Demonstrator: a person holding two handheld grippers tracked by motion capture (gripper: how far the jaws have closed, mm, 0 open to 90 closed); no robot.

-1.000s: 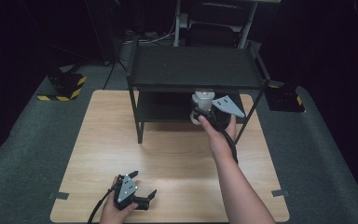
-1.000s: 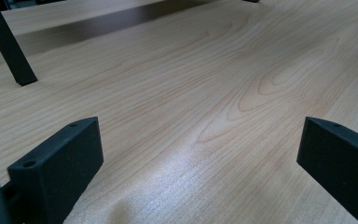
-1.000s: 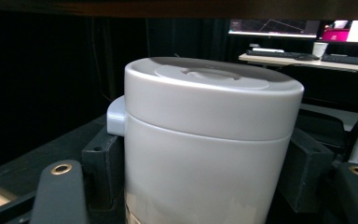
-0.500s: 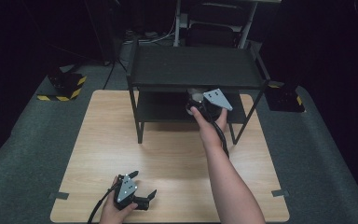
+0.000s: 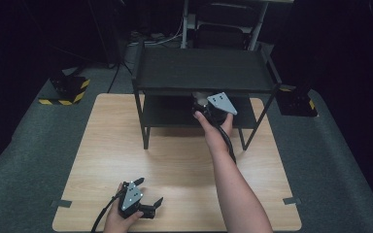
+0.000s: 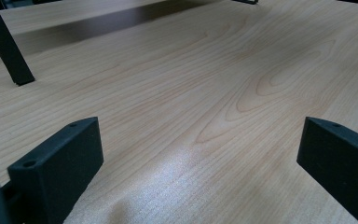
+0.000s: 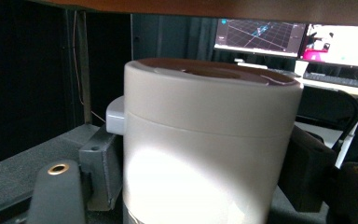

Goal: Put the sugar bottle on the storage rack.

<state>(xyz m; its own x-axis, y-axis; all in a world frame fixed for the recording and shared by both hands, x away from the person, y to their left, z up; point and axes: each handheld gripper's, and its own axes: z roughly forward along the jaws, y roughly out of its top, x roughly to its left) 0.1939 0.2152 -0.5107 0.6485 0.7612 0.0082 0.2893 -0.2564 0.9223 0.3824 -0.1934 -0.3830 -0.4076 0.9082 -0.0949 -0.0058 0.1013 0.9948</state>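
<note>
1. A pale wooden table (image 5: 126, 145) stands on grey carpet in a dark room, with a black two-level rack (image 5: 204, 73) at its far side.
2. The right gripper (image 5: 205, 104) reaches under the rack's top shelf.
3. A white cup (image 7: 205, 140) stands upright between its jaws, which have just been opening; whether the pads press it I cannot tell.
4. The left gripper (image 5: 148, 196) rests near the table's front edge, jaws wide apart with nothing between them.

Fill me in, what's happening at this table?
A person is placing a pale cylindrical cup on the lower tier of the black two-tier metal shelf with the right gripper. Its jaws have just been opening, the cup between them. The left gripper rests open over the light wooden table, holding nothing.
</note>
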